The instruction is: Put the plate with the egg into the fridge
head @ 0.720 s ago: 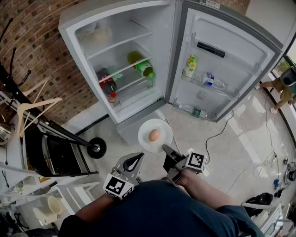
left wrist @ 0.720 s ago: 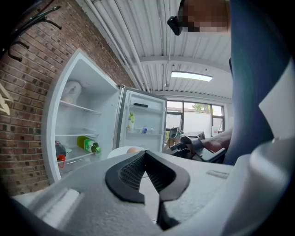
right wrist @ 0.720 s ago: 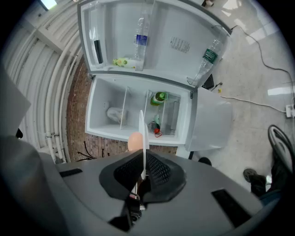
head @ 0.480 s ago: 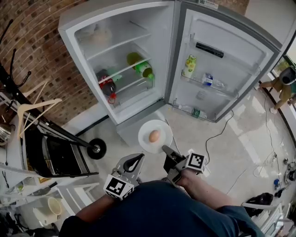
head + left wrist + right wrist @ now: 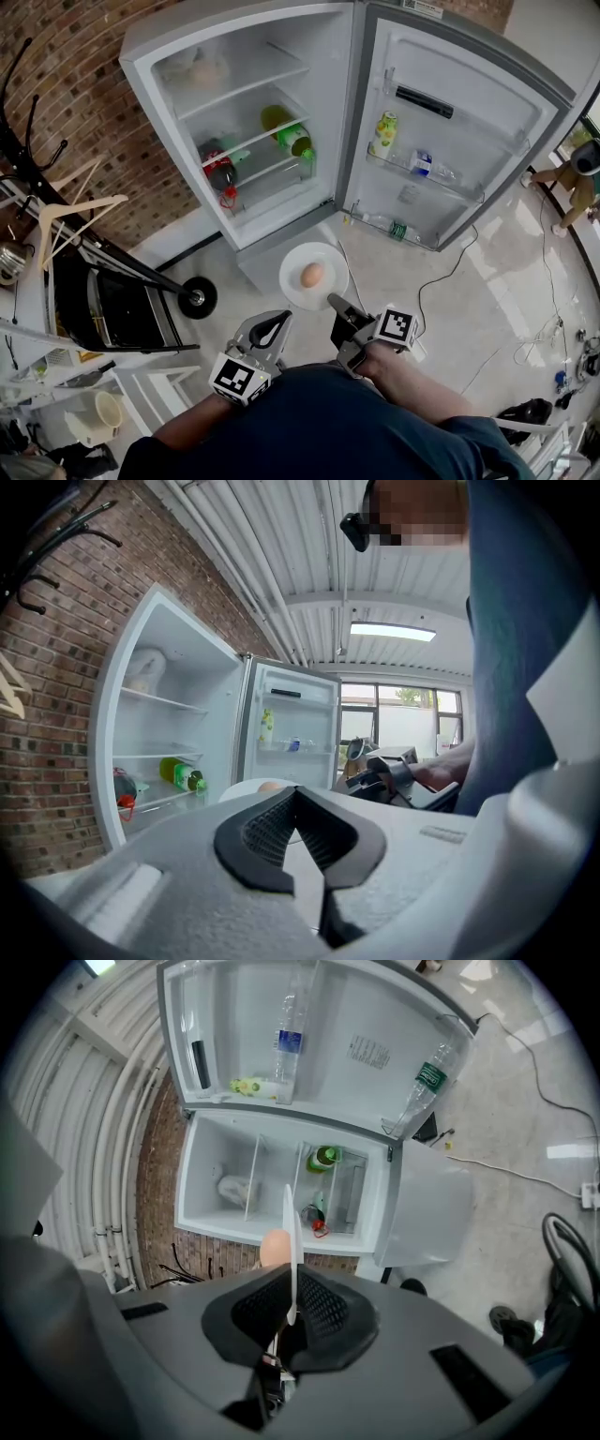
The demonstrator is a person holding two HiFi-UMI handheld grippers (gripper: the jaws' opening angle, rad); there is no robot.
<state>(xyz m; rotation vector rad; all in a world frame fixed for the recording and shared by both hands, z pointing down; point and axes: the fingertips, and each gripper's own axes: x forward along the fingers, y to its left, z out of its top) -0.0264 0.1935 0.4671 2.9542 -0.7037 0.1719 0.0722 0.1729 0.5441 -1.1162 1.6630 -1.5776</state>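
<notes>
A white plate (image 5: 314,259) with a brown egg (image 5: 312,275) on it hangs level in front of the open fridge (image 5: 319,56), below its lowest shelf. My right gripper (image 5: 335,302) is shut on the plate's near rim. In the right gripper view the plate (image 5: 289,1232) shows edge-on between the pads, with the egg (image 5: 274,1246) to its left. My left gripper (image 5: 278,322) is shut and holds nothing, to the left of the plate and closer to me. Its own view shows the closed jaws (image 5: 296,794), with the egg (image 5: 270,786) just beyond them.
A green bottle (image 5: 286,134) and a dark red-capped bottle (image 5: 217,171) lie on the fridge's lower shelves. The open door (image 5: 469,122) carries bottles in its racks. A black cart with a wheel (image 5: 198,298) stands left. Cables (image 5: 441,277) cross the floor at right.
</notes>
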